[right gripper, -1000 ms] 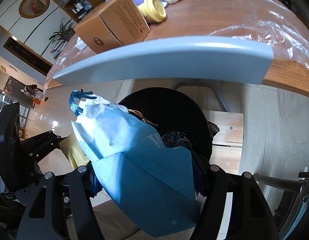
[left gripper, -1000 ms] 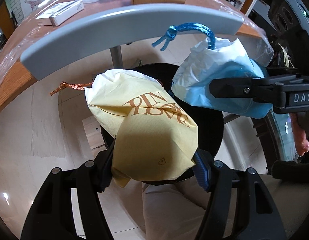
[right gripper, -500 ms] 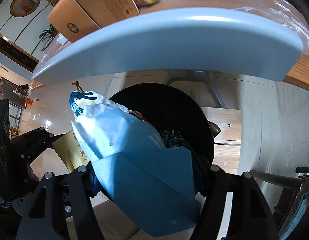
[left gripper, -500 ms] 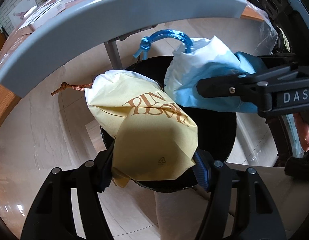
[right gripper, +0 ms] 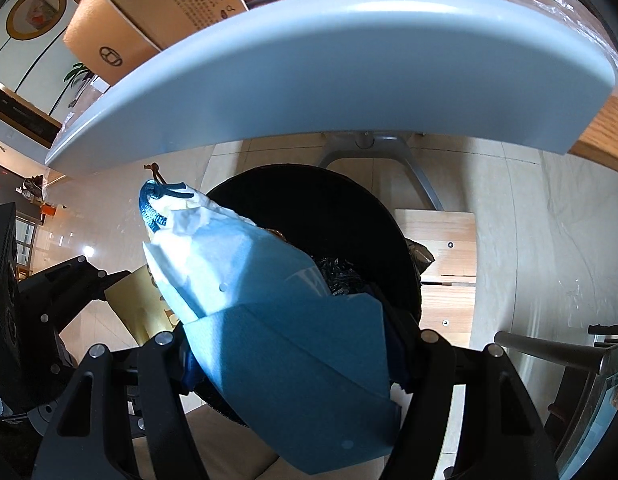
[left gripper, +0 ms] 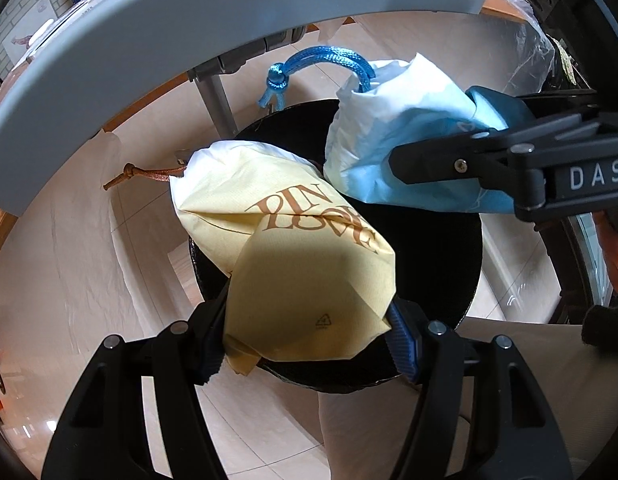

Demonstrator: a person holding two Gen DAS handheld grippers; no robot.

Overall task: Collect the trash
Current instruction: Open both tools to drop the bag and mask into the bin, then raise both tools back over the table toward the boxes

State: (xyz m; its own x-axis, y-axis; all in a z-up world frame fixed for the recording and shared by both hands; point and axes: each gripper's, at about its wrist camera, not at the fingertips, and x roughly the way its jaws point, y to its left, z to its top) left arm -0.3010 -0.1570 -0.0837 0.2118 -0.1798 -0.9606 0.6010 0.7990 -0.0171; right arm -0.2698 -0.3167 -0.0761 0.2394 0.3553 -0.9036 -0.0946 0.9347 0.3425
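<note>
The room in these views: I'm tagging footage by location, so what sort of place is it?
Probably a home dining or living area: a wooden table holding a cardboard box, glossy tiled floor, and a black trash bin beneath.

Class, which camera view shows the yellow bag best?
The left wrist view: the yellow bag fills its middle, lettering and brown cord visible, held in the left gripper. The right wrist view shows only a corner behind the blue bag.

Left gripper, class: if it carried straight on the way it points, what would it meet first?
Probably the round black trash bin, directly beyond the yellow paper bag clamped in the left gripper; depth is uncertain.
</note>
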